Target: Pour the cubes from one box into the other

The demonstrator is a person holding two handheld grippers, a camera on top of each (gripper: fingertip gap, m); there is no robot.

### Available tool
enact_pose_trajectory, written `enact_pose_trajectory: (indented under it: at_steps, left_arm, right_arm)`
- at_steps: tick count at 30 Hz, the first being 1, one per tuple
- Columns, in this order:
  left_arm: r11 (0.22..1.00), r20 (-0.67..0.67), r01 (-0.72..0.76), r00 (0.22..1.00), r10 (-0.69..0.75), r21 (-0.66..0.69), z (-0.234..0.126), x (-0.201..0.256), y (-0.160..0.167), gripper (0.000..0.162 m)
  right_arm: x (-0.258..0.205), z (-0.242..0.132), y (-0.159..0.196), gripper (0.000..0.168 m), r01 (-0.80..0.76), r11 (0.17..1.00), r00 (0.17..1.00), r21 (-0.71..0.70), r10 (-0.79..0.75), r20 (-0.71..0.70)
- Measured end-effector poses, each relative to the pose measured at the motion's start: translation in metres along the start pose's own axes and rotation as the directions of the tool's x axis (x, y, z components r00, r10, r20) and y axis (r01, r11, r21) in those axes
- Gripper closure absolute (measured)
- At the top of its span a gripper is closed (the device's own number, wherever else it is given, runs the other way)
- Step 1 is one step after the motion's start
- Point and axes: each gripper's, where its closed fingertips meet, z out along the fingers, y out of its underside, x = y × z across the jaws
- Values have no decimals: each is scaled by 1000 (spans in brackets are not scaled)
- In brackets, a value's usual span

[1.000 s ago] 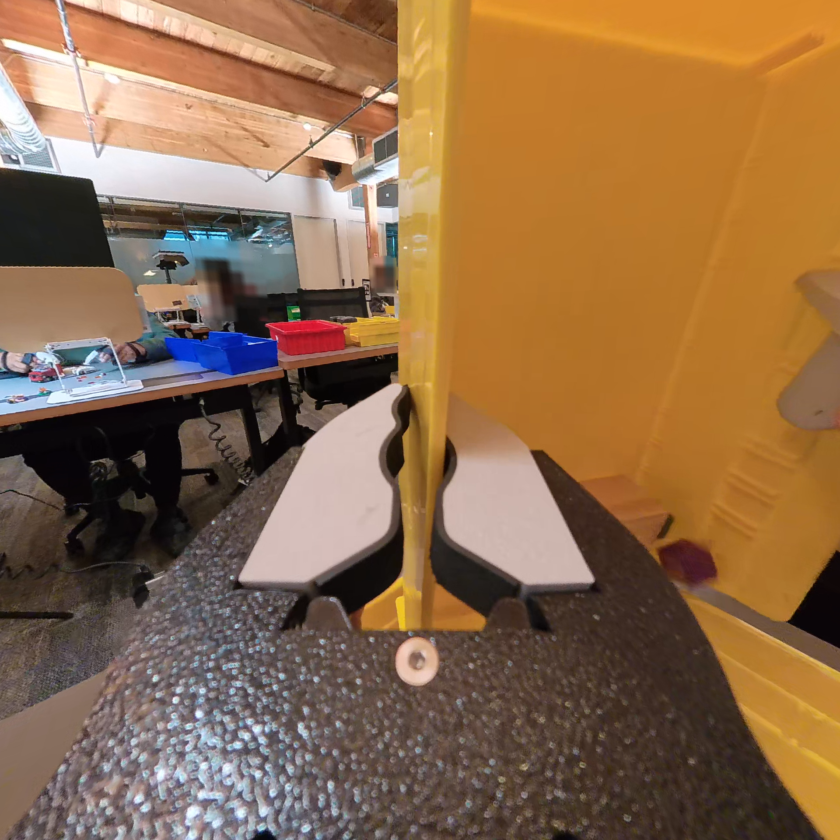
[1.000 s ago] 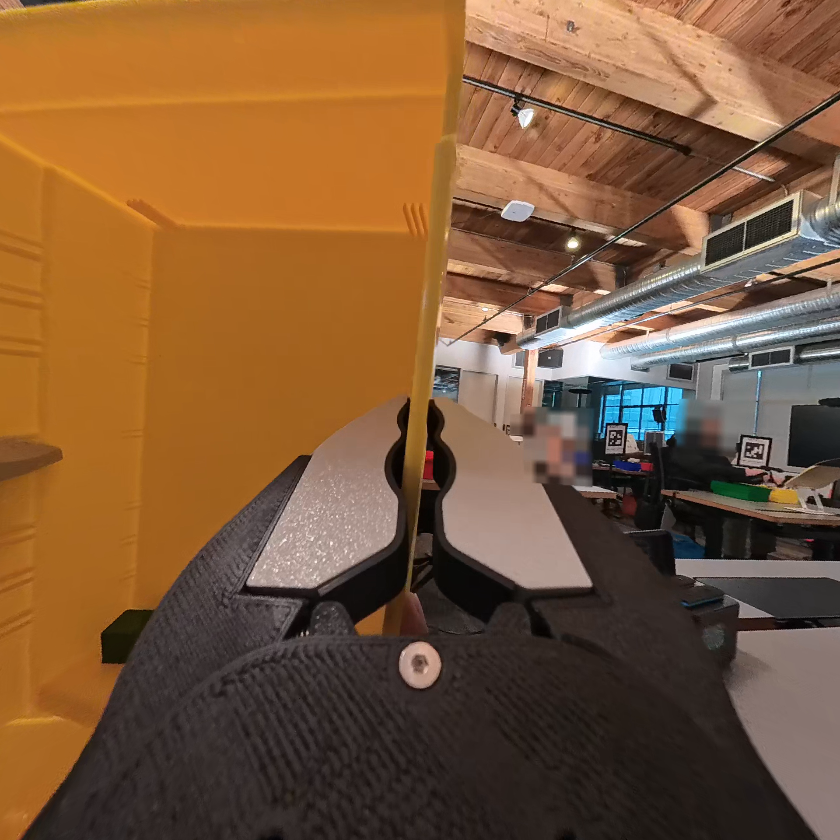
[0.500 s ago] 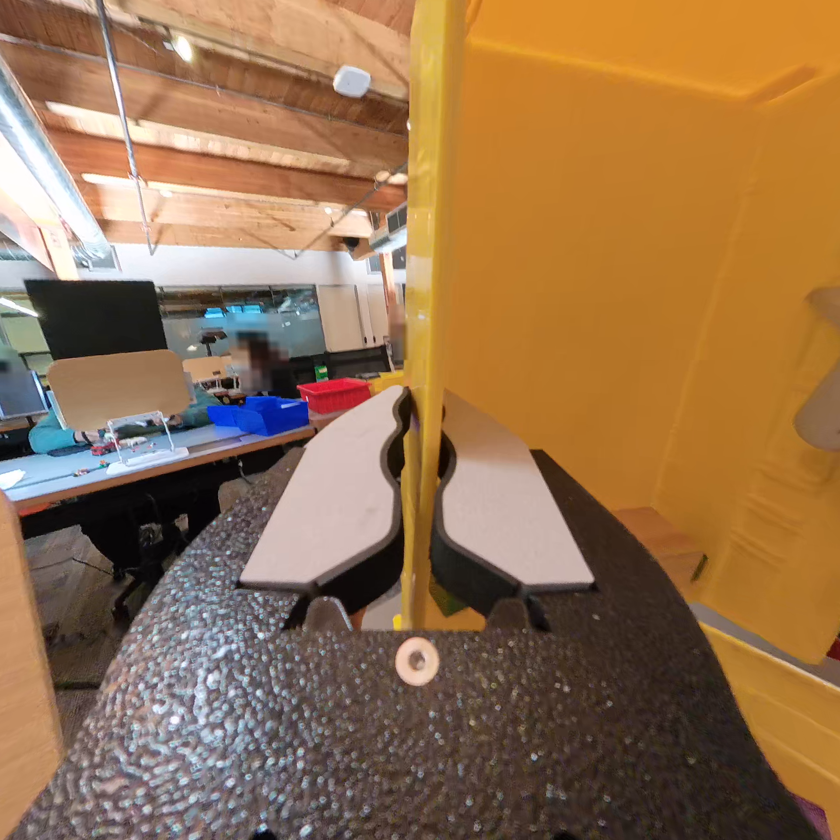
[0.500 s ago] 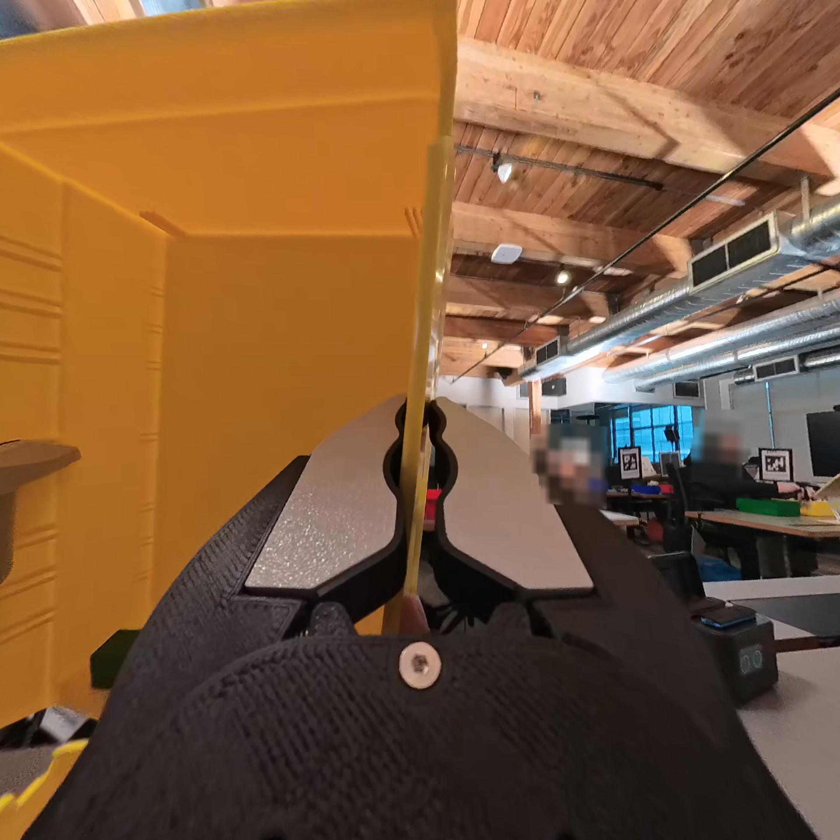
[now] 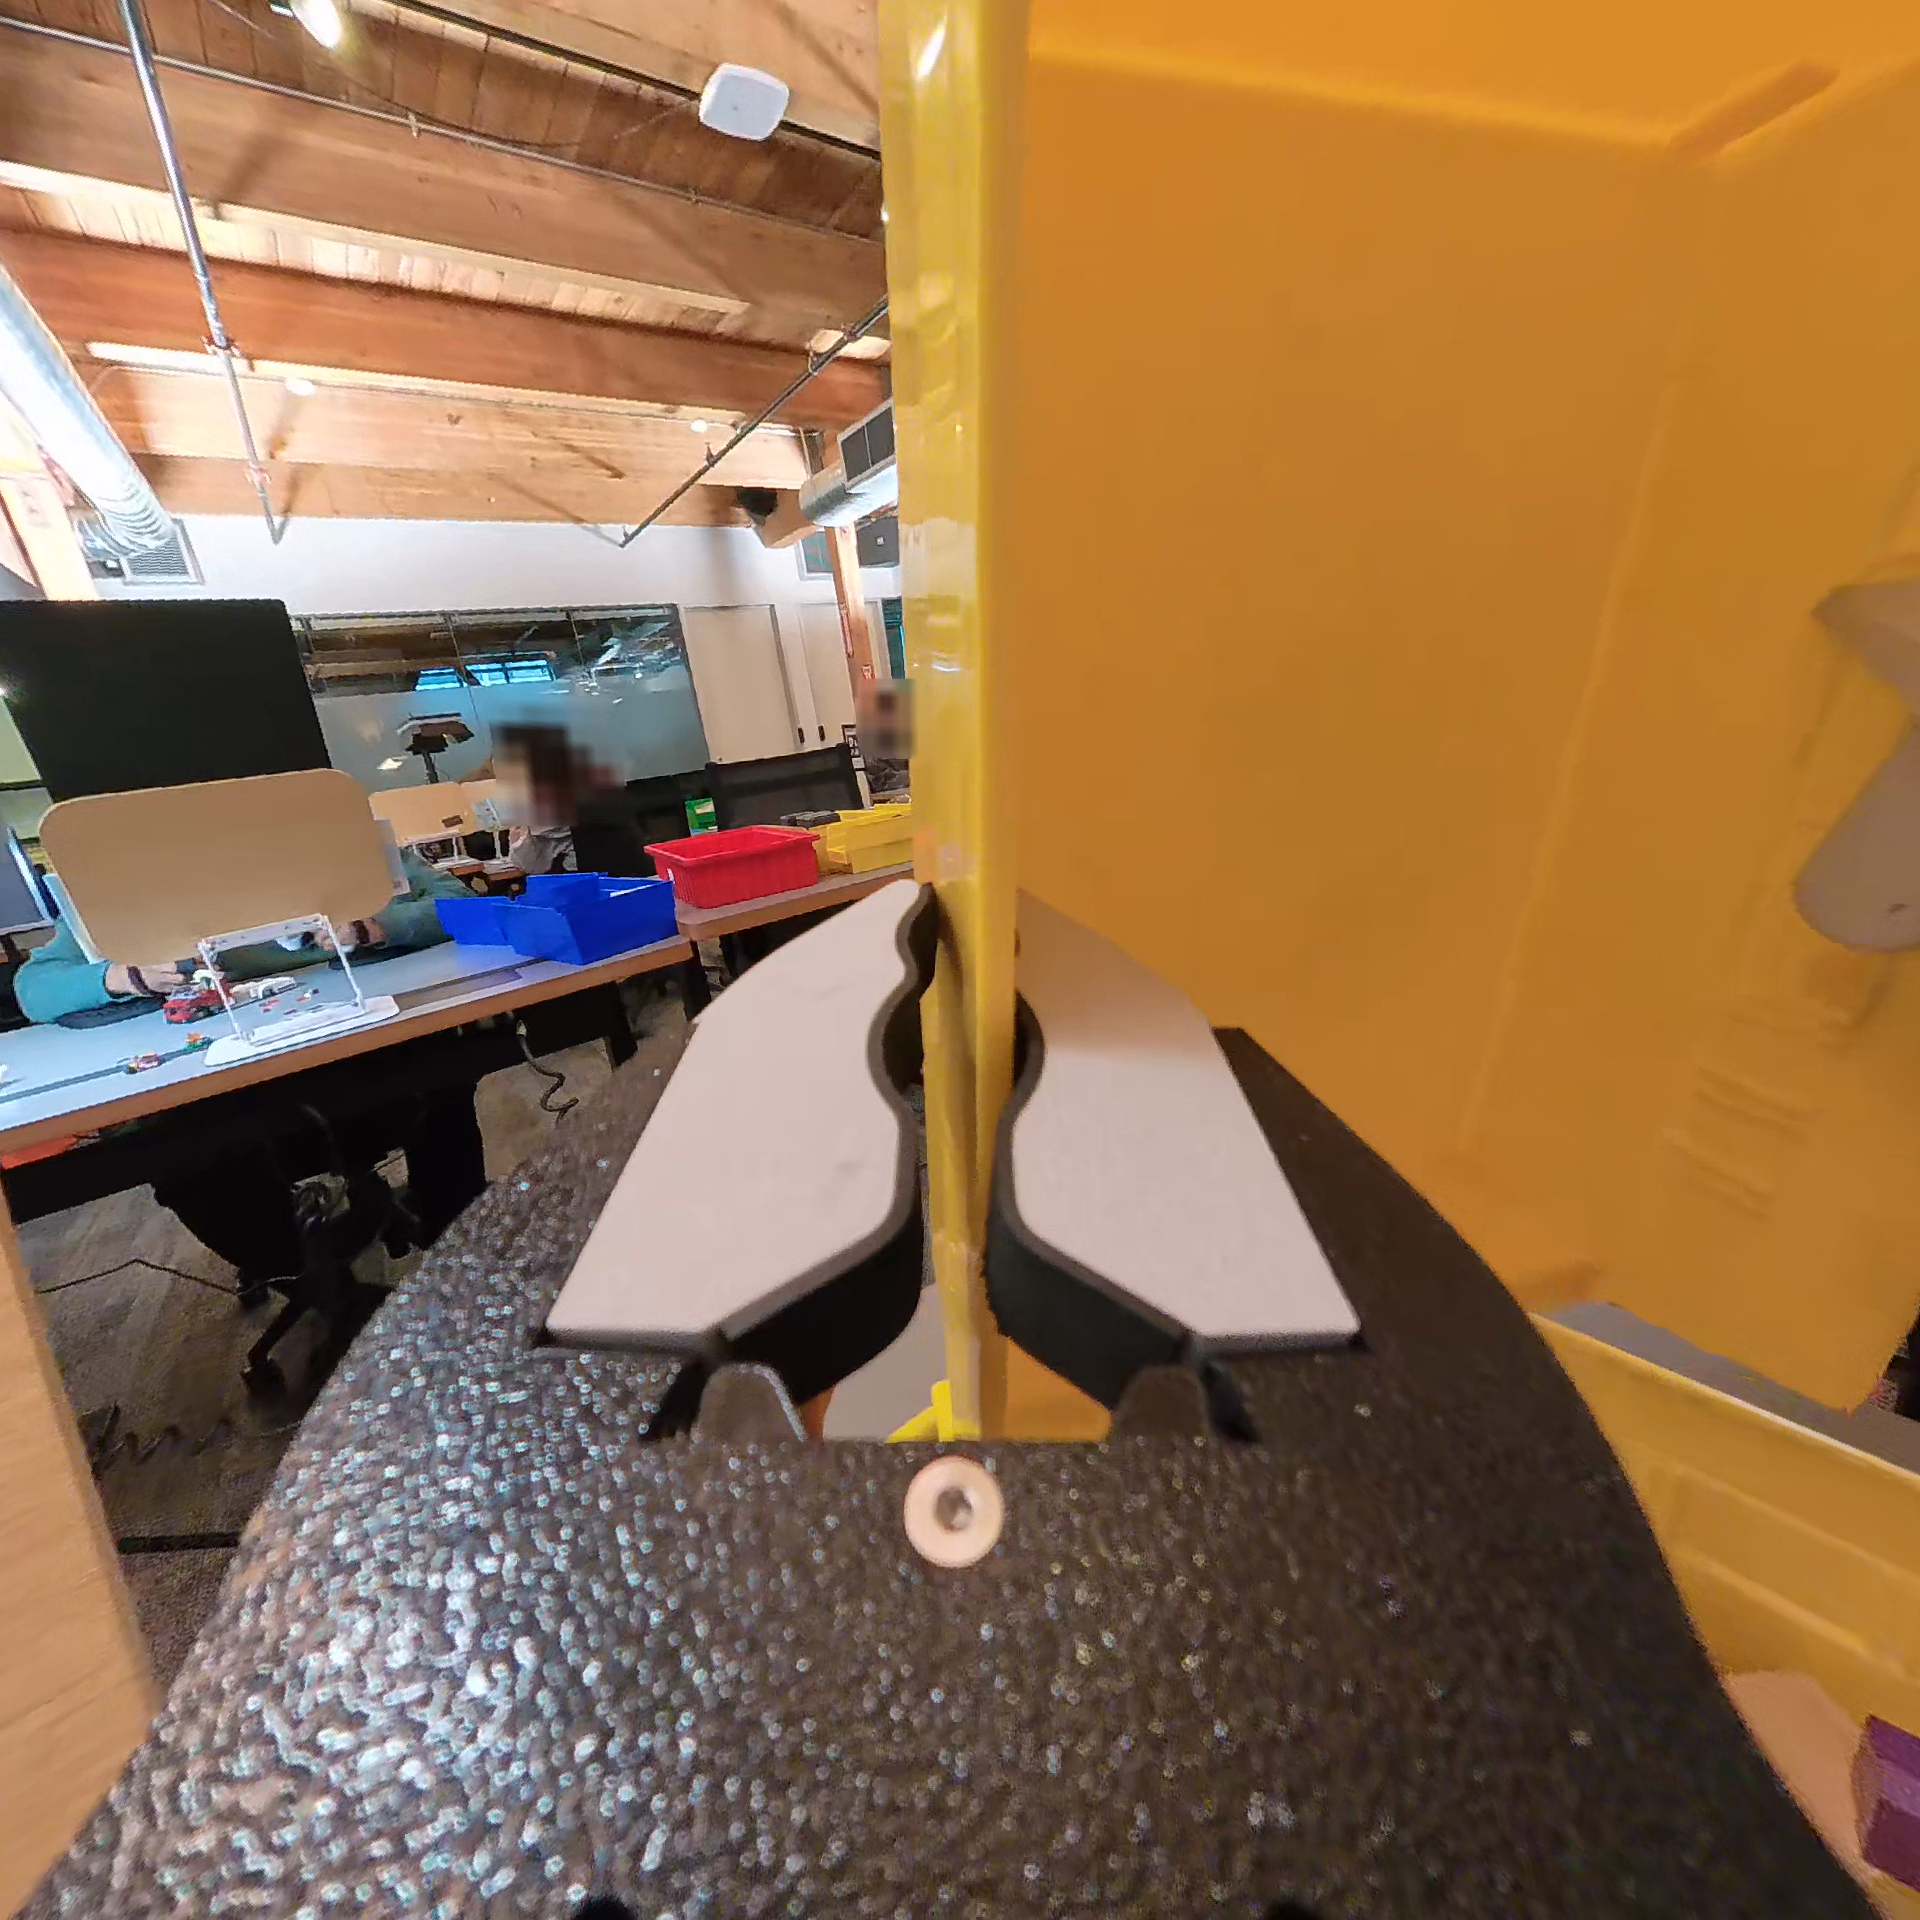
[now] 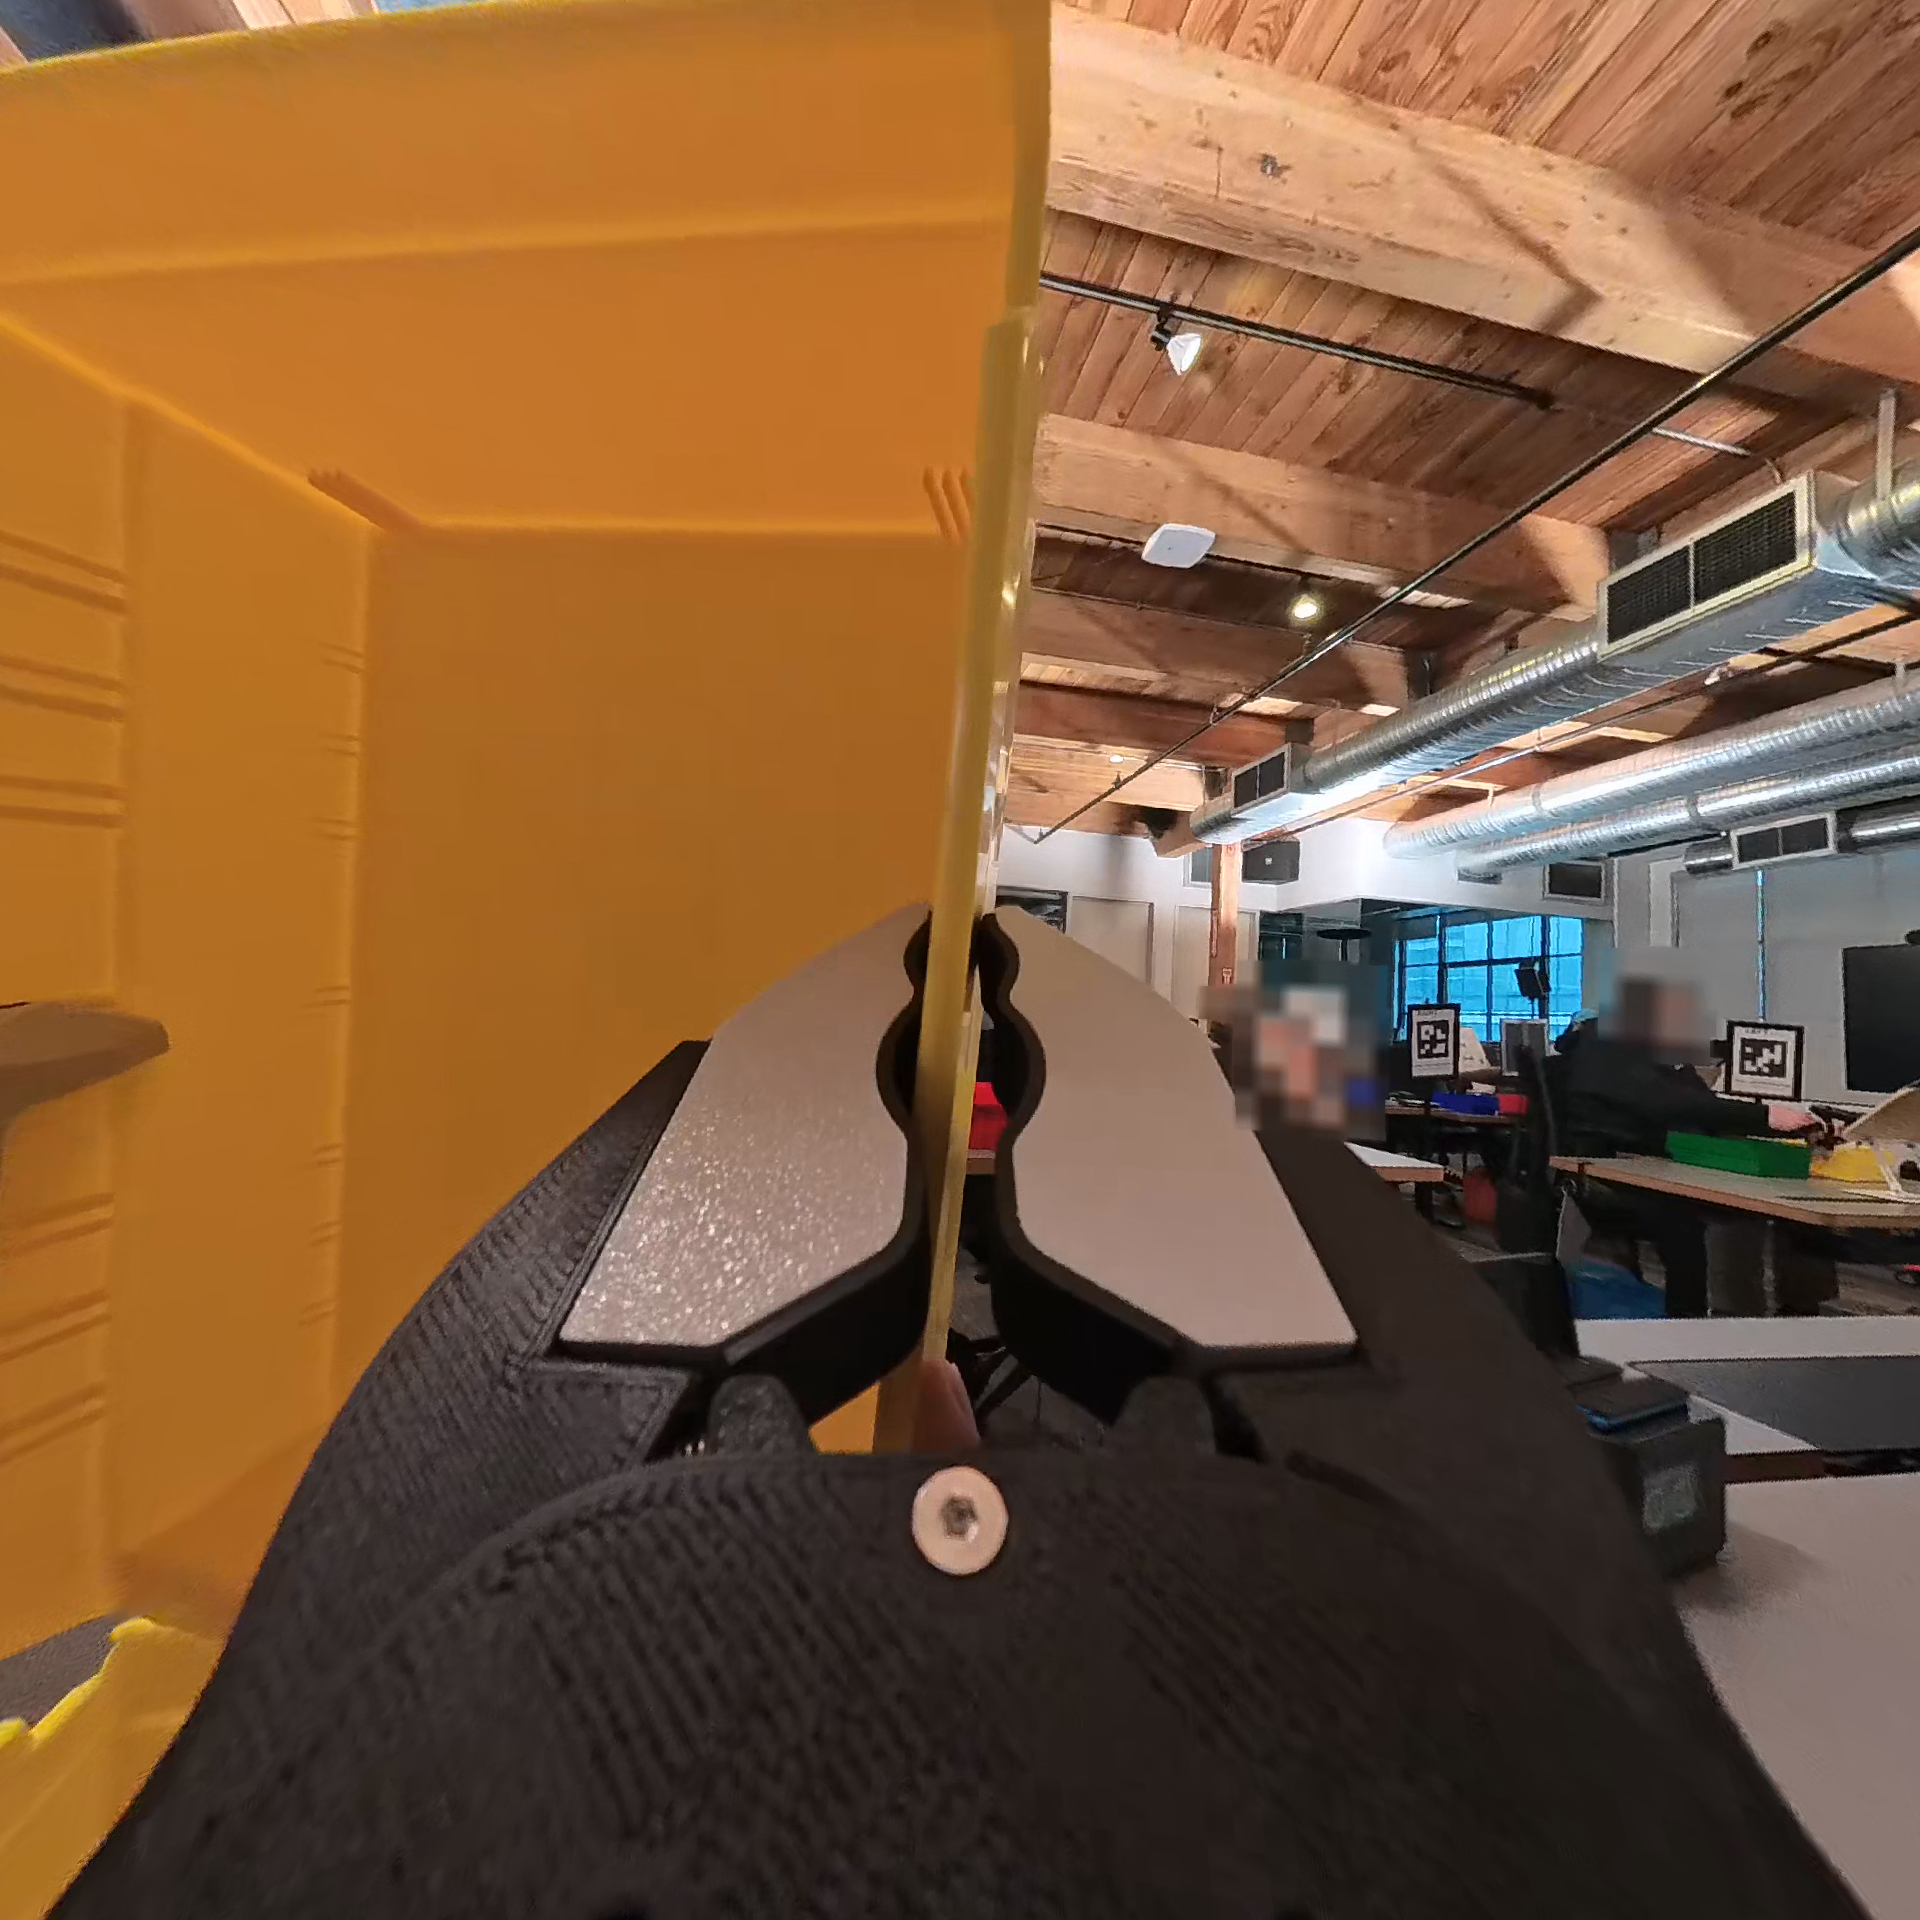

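Between both grippers, the tipped yellow box [image 5: 1403, 623] is held: left gripper [image 5: 961, 914] and right gripper [image 6: 954, 920] each clamp opposite walls; a purple cube [image 5: 1886, 1808] lies below.

No legible text noted in either view; the two white placards [image 6: 1434, 1039] on the far surface [image 6: 1766, 1195] carry only black square-pattern markers, not readable words or numbers.

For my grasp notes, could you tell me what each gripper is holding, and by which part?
Both hold the tipped yellow box: the left gripper pinches one side wall's edge between its fingers, and the right gripper pinches the opposite wall's edge.
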Motion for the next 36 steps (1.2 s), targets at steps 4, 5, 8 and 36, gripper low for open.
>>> enact_pose_trajectory:
  at_steps: [4,5,8,36]
  left_arm:
    - [995,21,-68,997,69,-67,-9,-5,-10,155]
    - [989,37,-110,993,114,-104,-14,-9,-12,156]
    - [968,48,-147,986,160,-203,-32,-18,-21,157]
    - [508,409,234,873,265,-829,-463,-296,5,158]
  right_arm:
    - [-11,4,-20,159,17,999,998,-51,-15,54]
    - [-16,4,-25,158,18,996,997,-85,-12,72]
    - [-31,0,-38,158,49,979,997,-198,-35,74]
    - [-503,-163,-18,131,148,685,757,-714,386,527]
